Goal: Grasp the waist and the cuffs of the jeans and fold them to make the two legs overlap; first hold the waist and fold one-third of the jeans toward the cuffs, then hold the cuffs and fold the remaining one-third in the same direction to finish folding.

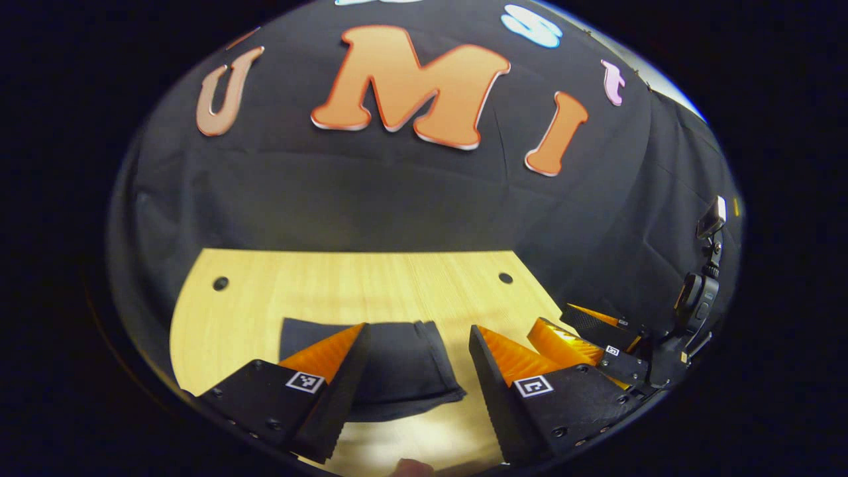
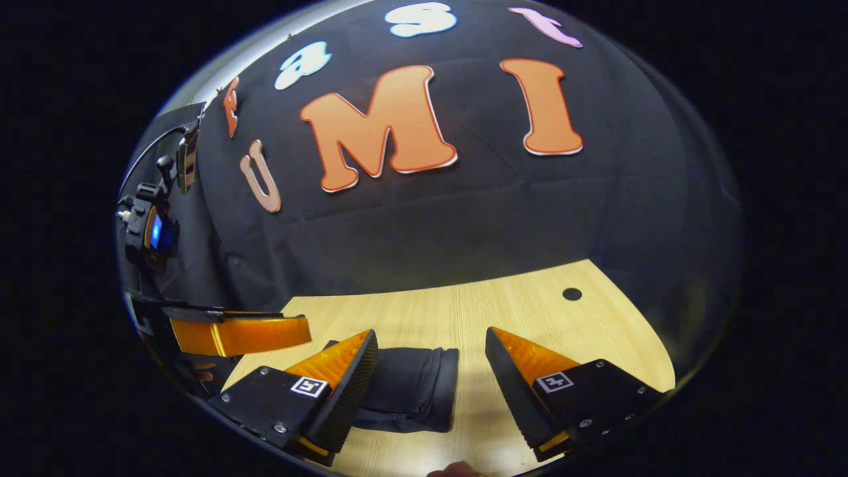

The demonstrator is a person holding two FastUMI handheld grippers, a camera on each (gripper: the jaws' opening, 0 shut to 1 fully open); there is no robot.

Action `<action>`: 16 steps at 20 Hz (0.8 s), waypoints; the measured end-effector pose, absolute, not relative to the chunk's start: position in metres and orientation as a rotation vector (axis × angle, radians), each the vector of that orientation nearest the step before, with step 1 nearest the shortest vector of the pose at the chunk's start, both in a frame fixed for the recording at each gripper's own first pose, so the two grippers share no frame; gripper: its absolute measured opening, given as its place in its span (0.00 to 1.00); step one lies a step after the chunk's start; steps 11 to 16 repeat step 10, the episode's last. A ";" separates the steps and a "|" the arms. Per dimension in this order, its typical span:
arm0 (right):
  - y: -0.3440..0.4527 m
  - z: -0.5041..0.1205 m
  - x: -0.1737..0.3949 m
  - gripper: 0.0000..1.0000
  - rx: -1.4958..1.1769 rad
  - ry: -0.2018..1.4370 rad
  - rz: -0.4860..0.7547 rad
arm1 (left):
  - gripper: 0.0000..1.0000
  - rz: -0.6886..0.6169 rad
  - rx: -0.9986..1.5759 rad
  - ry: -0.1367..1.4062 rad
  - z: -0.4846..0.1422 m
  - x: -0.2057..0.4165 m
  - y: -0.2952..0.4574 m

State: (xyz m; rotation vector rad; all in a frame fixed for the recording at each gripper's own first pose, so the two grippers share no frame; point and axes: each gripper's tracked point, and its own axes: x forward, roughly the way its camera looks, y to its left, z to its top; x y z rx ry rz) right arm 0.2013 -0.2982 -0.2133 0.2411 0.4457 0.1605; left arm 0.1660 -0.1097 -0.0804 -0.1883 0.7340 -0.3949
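Dark denim jeans, folded into a compact flat rectangular bundle, lying on the pale wooden tabletop just ahead of and between the fingers of the left gripper, and ahead-left of the right gripper, partly behind its left finger. Both sets of tongs spread wide and gripping nothing, apart from the cloth (layered edges stacked at the bundle's right side, so folding judged essentially finished, hence the release). No containers about; two dark round holes in the board beyond the bundle.

Dark navy jeans on light wood-grain table w/ black holes.
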 end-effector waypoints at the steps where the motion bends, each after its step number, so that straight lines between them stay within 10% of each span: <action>1: -0.293 -0.206 0.198 0.98 0.234 0.430 0.158 | 0.88 -0.374 -0.176 0.688 -0.068 0.167 -0.095; 16: -0.259 -0.133 0.156 0.98 0.209 0.236 0.149 | 0.95 -0.243 -0.123 0.353 0.001 0.118 0.013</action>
